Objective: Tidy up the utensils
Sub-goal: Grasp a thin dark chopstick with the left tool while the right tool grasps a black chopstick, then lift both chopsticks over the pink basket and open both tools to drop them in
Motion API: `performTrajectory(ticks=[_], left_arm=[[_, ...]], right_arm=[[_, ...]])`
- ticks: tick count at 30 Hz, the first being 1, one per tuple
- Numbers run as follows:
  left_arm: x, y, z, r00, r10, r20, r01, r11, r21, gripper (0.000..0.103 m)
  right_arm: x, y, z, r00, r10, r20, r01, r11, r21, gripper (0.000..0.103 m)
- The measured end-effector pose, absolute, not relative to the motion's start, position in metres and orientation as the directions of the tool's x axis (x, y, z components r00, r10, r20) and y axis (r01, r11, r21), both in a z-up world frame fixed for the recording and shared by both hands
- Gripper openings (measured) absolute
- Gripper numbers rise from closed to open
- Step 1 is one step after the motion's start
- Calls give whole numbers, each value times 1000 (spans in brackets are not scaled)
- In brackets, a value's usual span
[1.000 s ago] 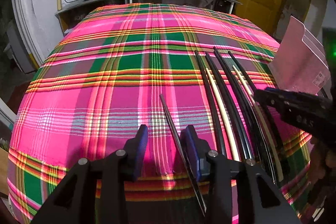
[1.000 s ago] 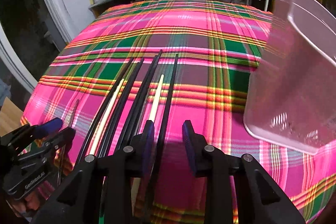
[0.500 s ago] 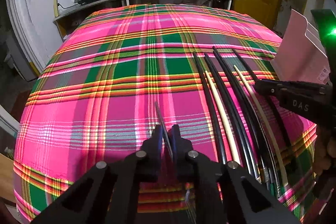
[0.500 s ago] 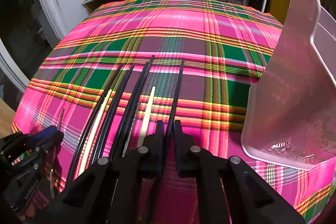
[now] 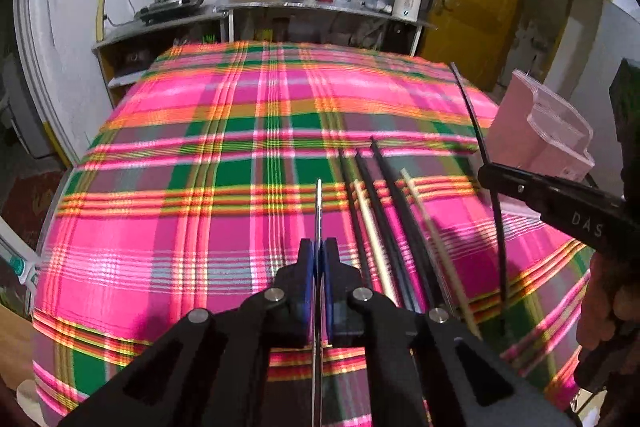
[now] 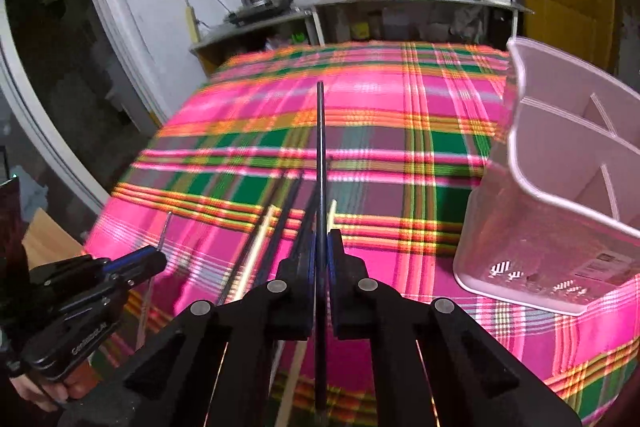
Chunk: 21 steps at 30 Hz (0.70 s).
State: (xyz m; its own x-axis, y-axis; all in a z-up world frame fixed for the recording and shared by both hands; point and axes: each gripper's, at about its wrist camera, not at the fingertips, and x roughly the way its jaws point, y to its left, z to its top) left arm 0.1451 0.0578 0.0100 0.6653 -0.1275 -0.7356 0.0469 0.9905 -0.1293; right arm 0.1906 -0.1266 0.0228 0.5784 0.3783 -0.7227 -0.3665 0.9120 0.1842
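Each black two-finger gripper is clenched on one thin, stiff, light chopstick, the left gripper [image 5: 319, 259] on a silvery metal chopstick [image 5: 319, 203], the right gripper [image 6: 319, 251] on a black chopstick [image 6: 320, 147], both sticks likely slippery, projecting ahead above the plaid tablecloth [image 5: 200, 187].

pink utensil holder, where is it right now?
The pink utensil holder stands on the plaid tablecloth at the right edge of the right wrist view, right of the chopsticks left on the cloth.
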Motion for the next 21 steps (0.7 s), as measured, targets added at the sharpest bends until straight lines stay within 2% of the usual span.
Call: performTrajectory(ticks=[21], left_arm=[[119, 27, 118, 753, -273, -599, 197, 962, -191, 5]], right_arm=[[136, -181, 108, 713, 413, -567, -344, 910, 230, 6]])
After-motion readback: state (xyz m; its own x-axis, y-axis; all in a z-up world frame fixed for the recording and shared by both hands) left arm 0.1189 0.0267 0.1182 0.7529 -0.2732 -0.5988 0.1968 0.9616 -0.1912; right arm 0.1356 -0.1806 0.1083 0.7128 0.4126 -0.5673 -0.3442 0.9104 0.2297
